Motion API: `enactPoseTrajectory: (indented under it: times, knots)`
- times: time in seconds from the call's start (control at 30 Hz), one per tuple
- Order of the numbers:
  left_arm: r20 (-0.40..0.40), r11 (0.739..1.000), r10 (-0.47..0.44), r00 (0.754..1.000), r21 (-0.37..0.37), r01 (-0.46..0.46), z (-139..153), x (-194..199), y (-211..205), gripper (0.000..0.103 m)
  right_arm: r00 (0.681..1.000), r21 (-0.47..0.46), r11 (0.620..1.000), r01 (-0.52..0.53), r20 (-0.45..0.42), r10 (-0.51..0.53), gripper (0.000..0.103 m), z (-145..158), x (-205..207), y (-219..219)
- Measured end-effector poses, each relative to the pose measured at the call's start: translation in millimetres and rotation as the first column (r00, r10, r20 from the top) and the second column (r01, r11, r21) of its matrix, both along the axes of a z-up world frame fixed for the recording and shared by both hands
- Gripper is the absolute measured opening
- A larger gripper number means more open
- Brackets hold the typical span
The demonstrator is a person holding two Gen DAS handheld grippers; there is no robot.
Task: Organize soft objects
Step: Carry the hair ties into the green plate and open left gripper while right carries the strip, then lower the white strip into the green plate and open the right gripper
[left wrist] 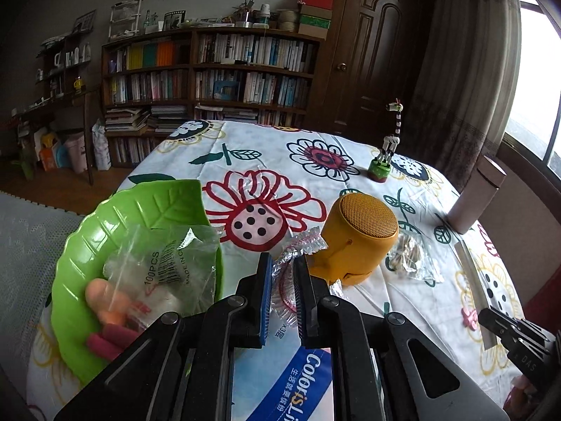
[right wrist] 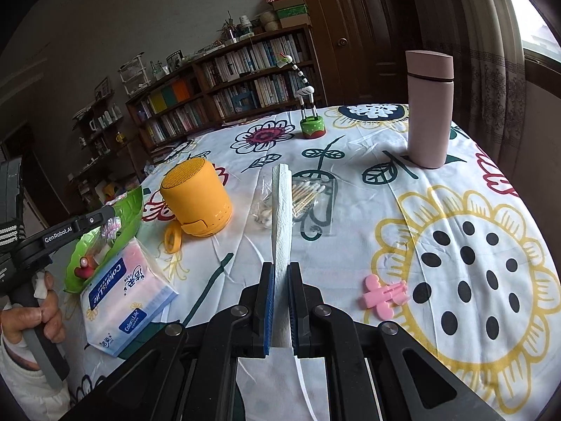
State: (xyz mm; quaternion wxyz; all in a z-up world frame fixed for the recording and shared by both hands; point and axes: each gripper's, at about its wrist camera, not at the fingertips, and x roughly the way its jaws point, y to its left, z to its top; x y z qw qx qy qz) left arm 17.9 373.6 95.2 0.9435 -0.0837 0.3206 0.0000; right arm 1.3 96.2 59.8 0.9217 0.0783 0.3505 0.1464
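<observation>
While the right claw point(right wrist: 280, 273) pinches the folded tissue point(right wrist: 281, 210) edge-on, carry it level; avoid crushing. Left claw point(left wrist: 283, 263) grips a clear wrapper point(left wrist: 280, 273) just right of the green plate point(left wrist: 140, 207).

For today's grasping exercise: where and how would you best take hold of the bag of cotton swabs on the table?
Pinch the cotton swab bag at its loose empty plastic margin, from above on the near right side. It lies flat, and the tissue in the right gripper blocks its left.

"ColorisLife" on tissue pack point(right wrist: 129, 298), "100PCS" (also "MADE IN") on plastic bag point(left wrist: 164, 270), "GenRobot.AI" on left tool point(right wrist: 58, 235)
</observation>
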Motion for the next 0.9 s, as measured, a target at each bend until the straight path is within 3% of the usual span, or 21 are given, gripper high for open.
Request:
enactPoseTrajectory:
  times: [0.57, 0.63, 0.9]
  knots:
    - [-0.030, 0.982, 0.186, 0.982, -0.030, -0.186, -17, 3, 88, 0.016, 0.997, -0.038, 0.997, -0.073, 0.029, 0.074, 0.009, 17, 4, 50]
    - [-0.044, 0.976, 0.215, 0.976, -0.036, -0.217, -21, 3, 97, 0.027, 0.995, -0.044, 0.995, -0.090, 0.034, 0.091, 0.008, 19, 5, 59]
    - [-0.009, 0.962, 0.271, 0.962, -0.043, -0.271, -20, -8, 118, 0.053, 0.980, -0.062, 0.980, -0.188, 0.055, 0.192, 0.009, 30, 11, 107]
